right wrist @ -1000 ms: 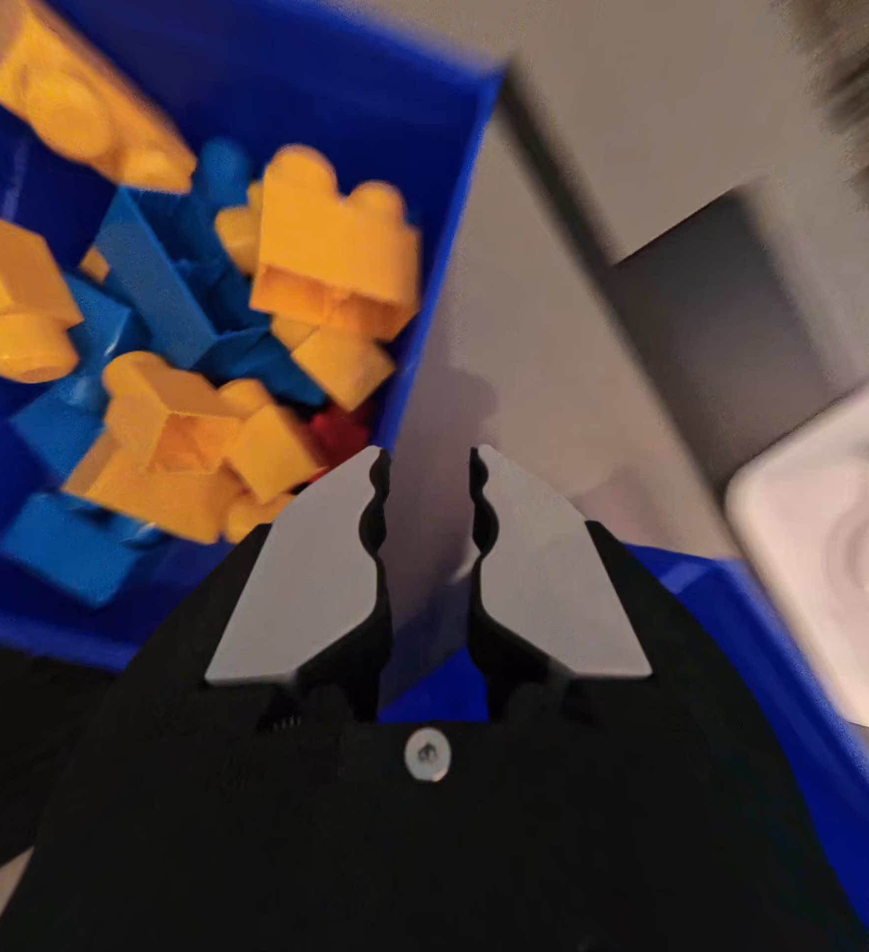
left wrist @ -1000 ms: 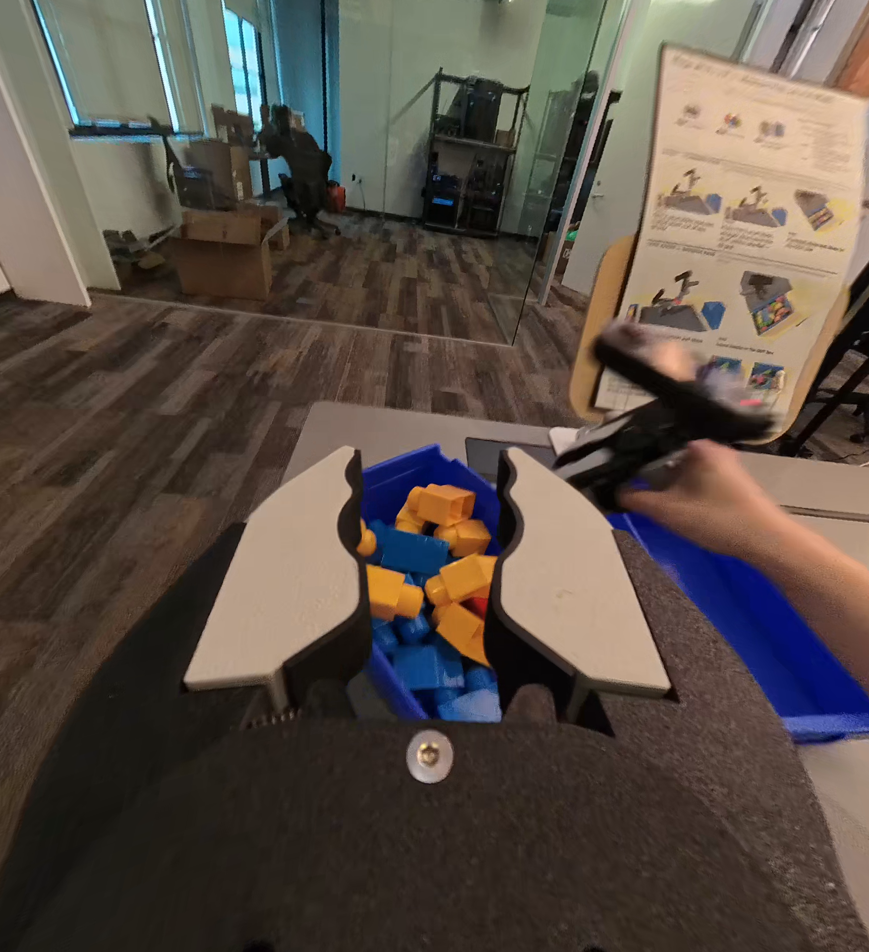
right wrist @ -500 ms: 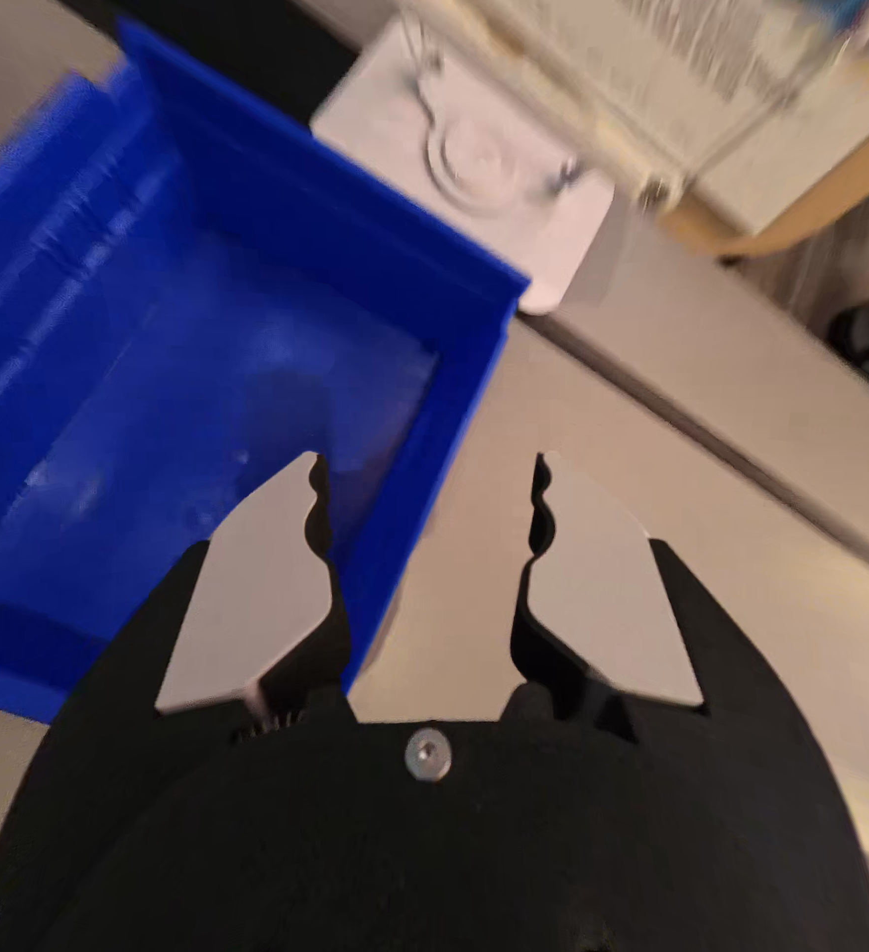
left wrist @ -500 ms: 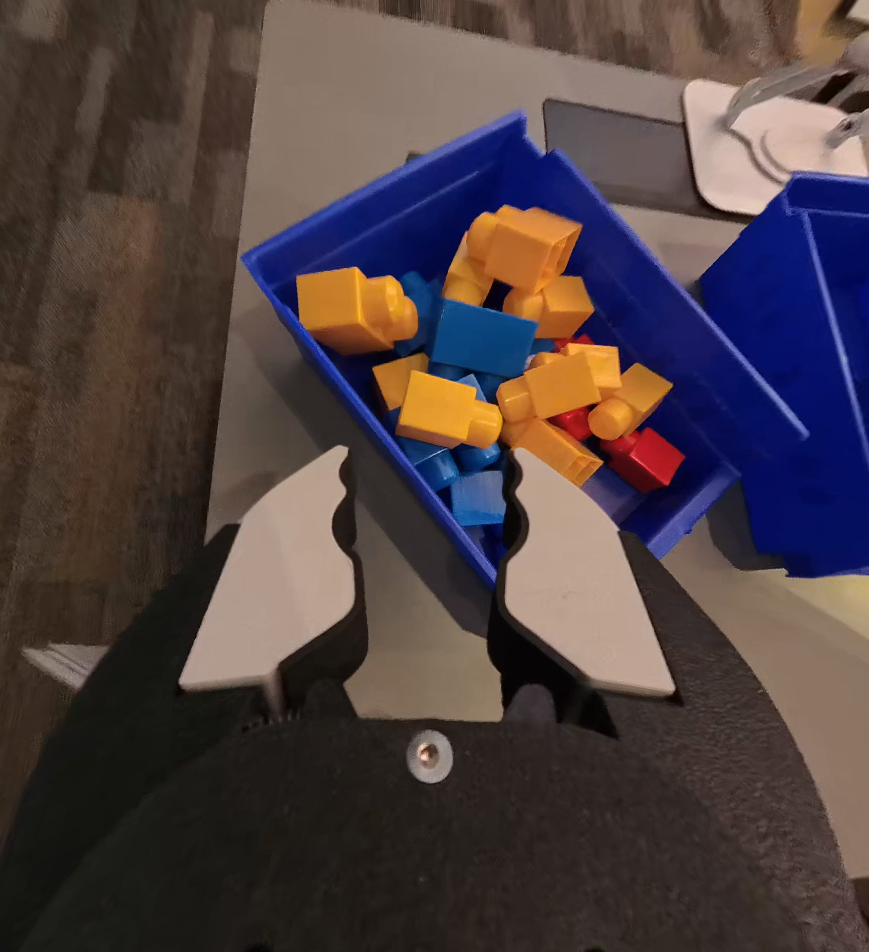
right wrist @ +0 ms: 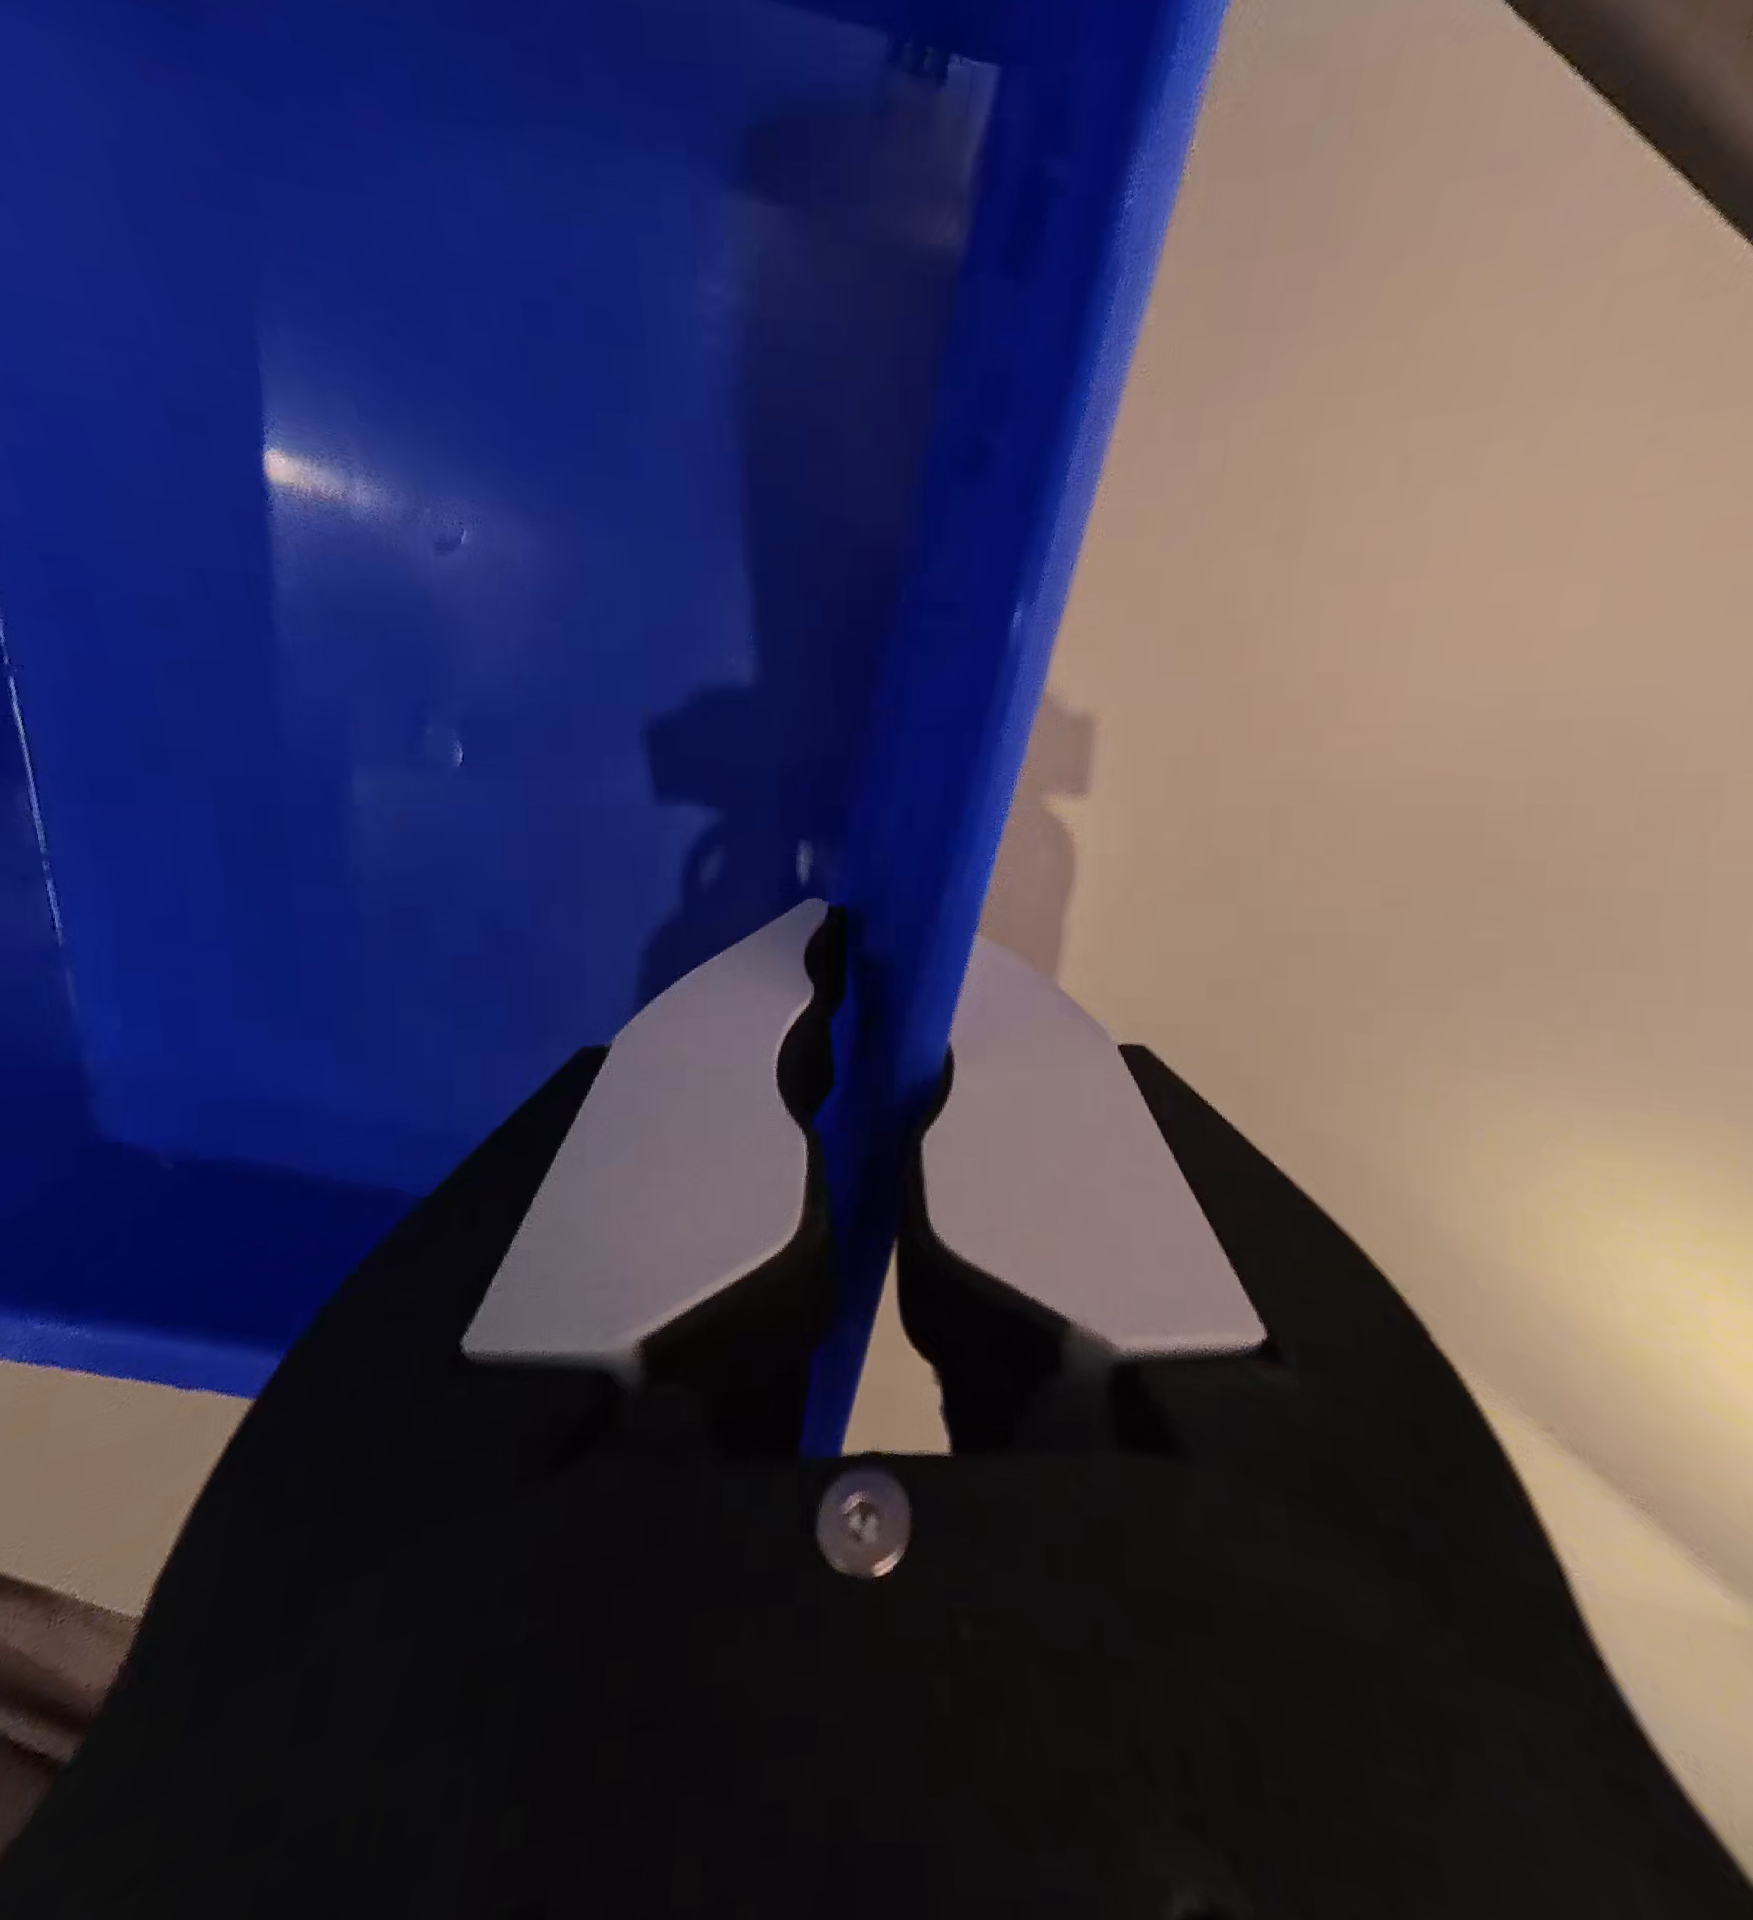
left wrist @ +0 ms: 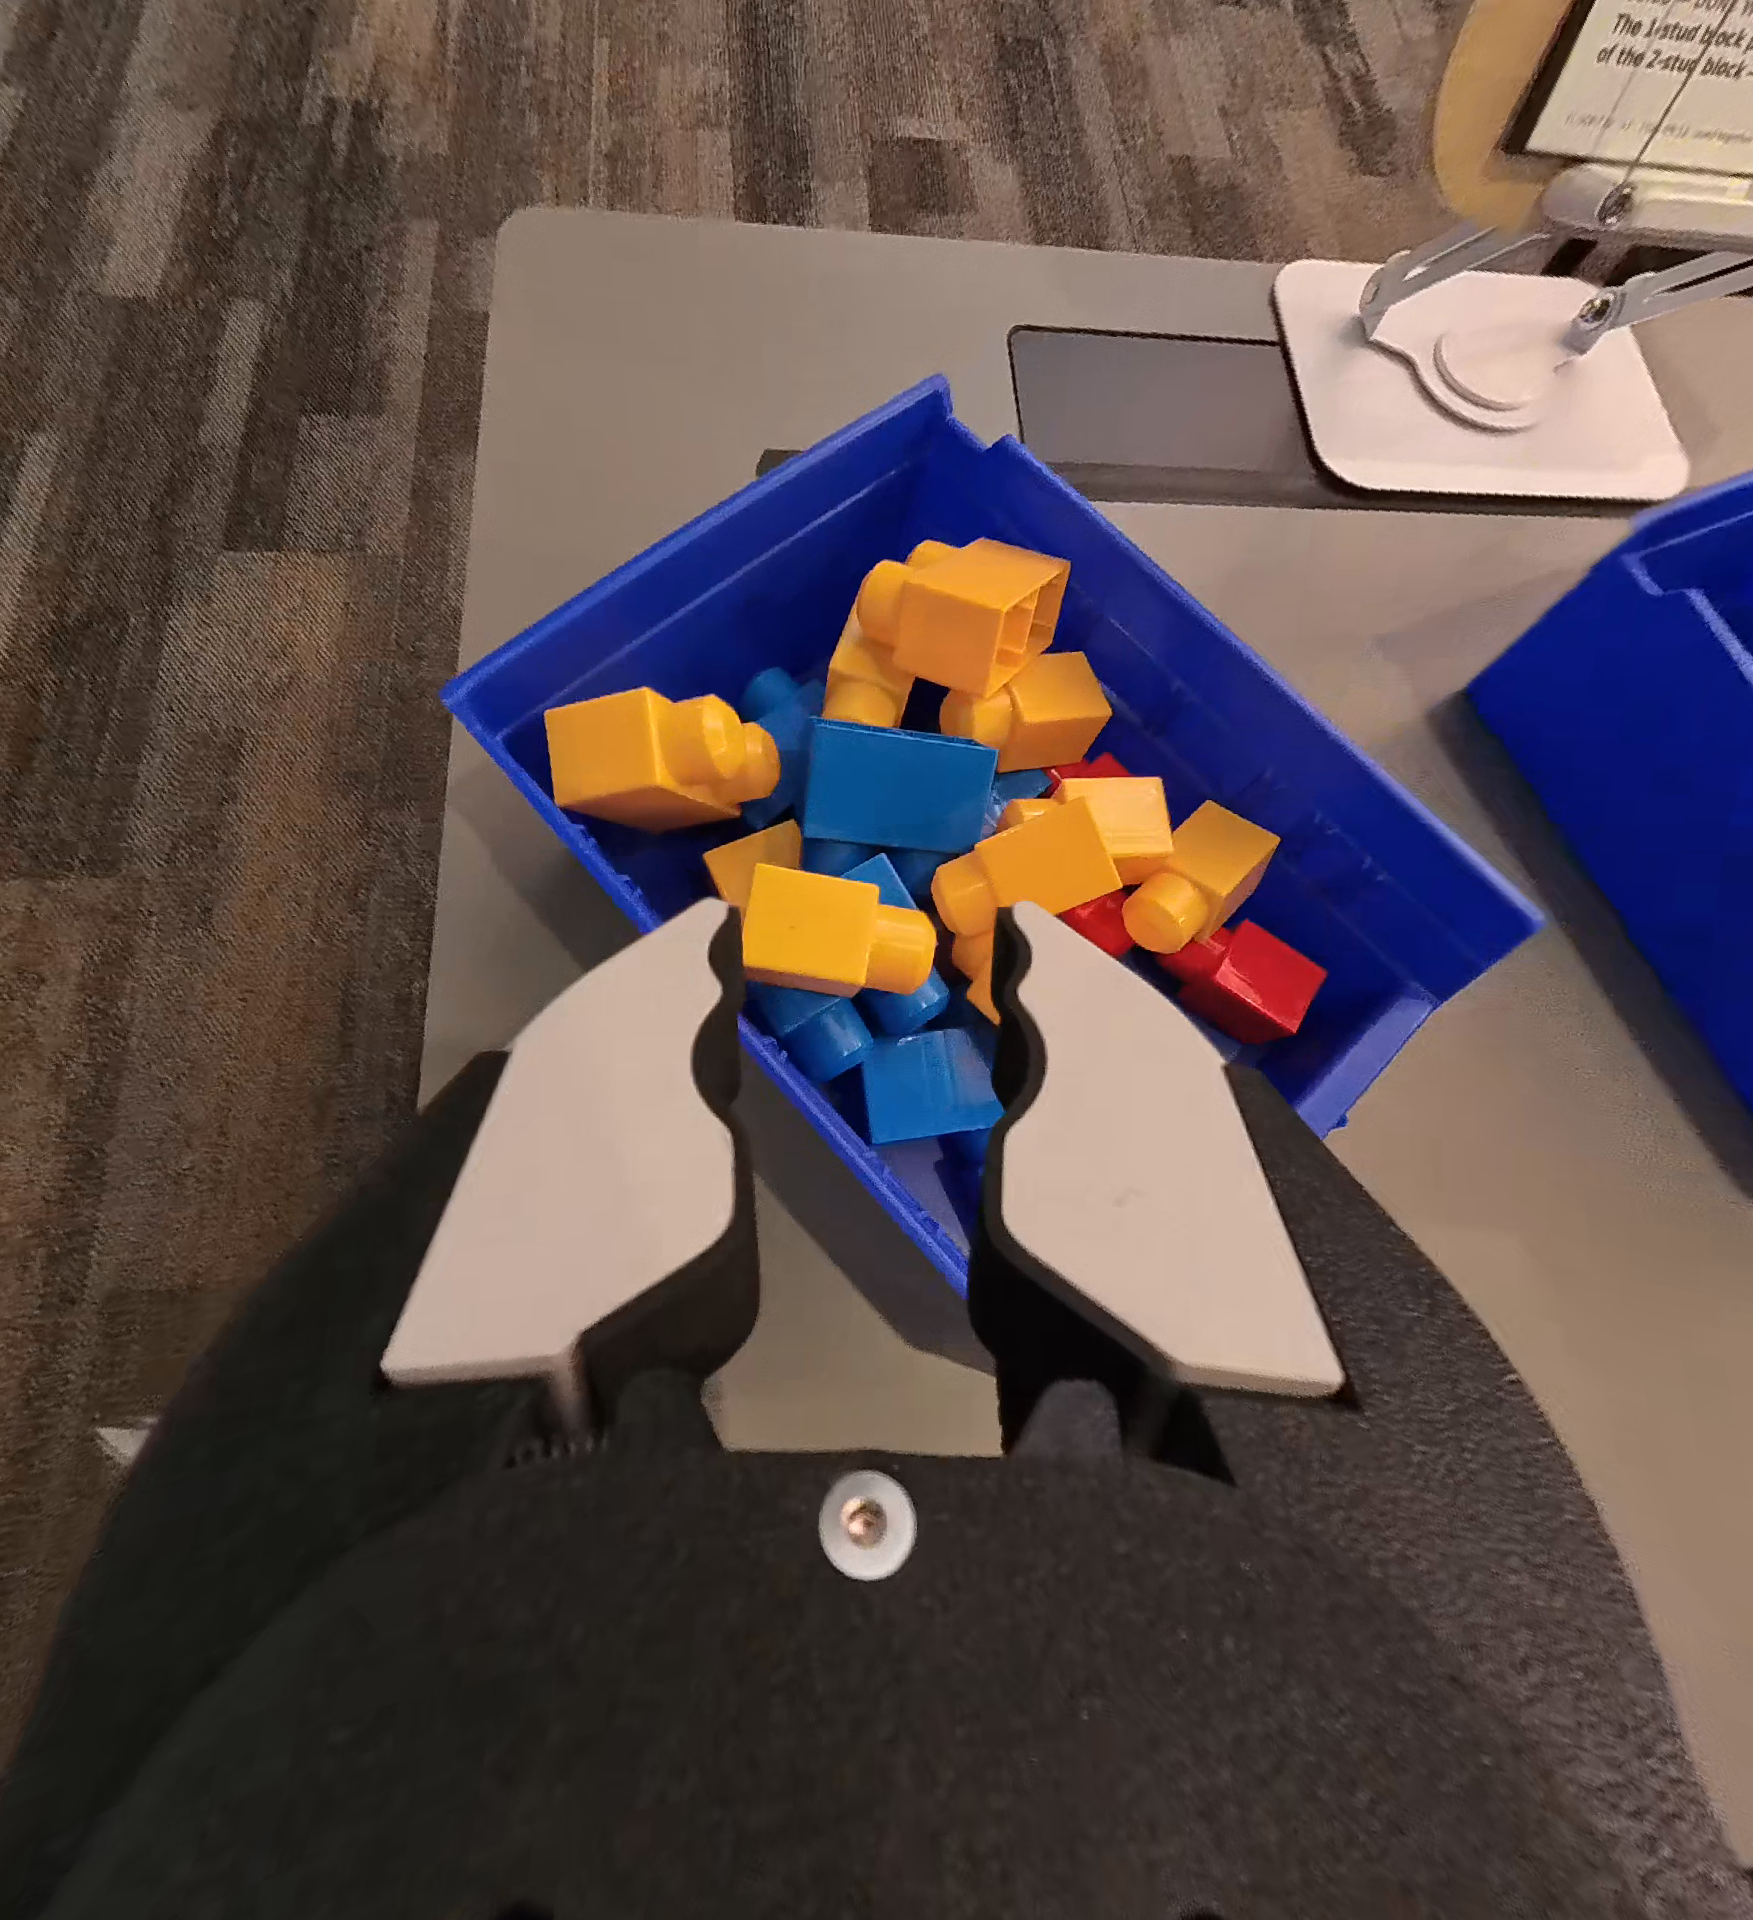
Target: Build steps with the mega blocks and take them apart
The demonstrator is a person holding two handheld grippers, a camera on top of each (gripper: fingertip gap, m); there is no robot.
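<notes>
A blue bin on the grey table holds a heap of yellow, blue and red mega blocks. A yellow one-stud block lies near my left gripper, which is open and empty, hovering over the bin's near wall. A red block lies at the bin's right end. My right gripper is shut on the right side wall of a second, empty blue bin. That bin also shows at the right edge of the left wrist view.
The grey table ends at its left and far edges, with wood-pattern floor beyond. A white stand base with a metal arm holds an instruction board at the back right. A dark panel lies beside the base. Across from one pair of fingers to the other is roughly 55 centimeters.
My left gripper has tipped down from the room view and come in over the bin of blocks. My right gripper swung from the block bin to the empty bin and shut on its wall.
</notes>
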